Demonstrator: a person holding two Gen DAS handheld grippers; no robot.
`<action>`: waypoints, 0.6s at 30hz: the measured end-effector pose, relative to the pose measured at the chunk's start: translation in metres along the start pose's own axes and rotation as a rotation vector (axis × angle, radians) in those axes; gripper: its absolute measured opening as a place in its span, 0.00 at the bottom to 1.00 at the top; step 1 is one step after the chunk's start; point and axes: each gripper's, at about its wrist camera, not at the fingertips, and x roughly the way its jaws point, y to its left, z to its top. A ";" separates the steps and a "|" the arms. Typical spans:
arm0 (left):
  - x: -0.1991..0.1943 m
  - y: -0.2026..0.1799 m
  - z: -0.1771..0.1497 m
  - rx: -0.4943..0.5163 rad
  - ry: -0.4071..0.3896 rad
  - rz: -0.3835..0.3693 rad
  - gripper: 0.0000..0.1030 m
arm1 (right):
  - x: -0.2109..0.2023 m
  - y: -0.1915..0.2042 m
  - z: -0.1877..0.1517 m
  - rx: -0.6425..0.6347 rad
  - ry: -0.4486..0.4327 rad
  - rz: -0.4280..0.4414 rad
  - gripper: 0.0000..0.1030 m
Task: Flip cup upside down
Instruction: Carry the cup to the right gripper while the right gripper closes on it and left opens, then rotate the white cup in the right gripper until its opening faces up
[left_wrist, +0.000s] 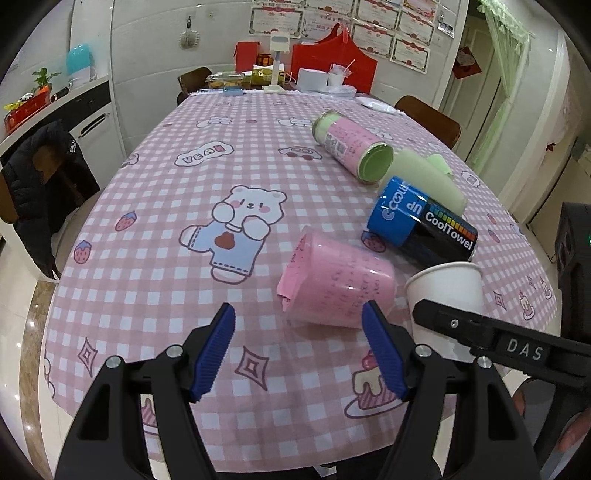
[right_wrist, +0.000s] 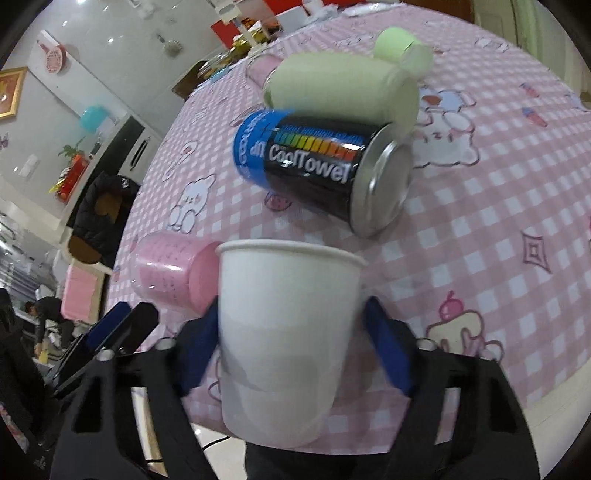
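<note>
A white paper cup (right_wrist: 284, 332) stands mouth up between the blue pads of my right gripper (right_wrist: 291, 321), which is shut on it near the table's front edge. The cup (left_wrist: 448, 295) also shows in the left wrist view, with the right gripper's black finger (left_wrist: 461, 325) across its front. My left gripper (left_wrist: 299, 332) is open and empty, hovering over the tablecloth just in front of a pink plastic cup (left_wrist: 336, 284) lying on its side.
A blue-black CoolTowel can (left_wrist: 421, 225), a pale green cup (left_wrist: 432, 177) and a pink-green canister (left_wrist: 351, 147) lie on their sides on the pink checked tablecloth (left_wrist: 166, 229). Boxes and clutter sit at the far end. Chairs stand around the table.
</note>
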 end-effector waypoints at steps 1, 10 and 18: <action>0.000 -0.002 0.000 0.003 0.000 -0.004 0.68 | -0.003 0.000 -0.001 0.000 -0.008 -0.007 0.62; -0.004 -0.028 0.001 0.059 -0.014 -0.028 0.68 | -0.049 0.013 -0.010 -0.157 -0.232 -0.187 0.62; -0.004 -0.041 0.003 0.084 -0.022 -0.034 0.68 | -0.058 0.006 -0.007 -0.186 -0.330 -0.212 0.62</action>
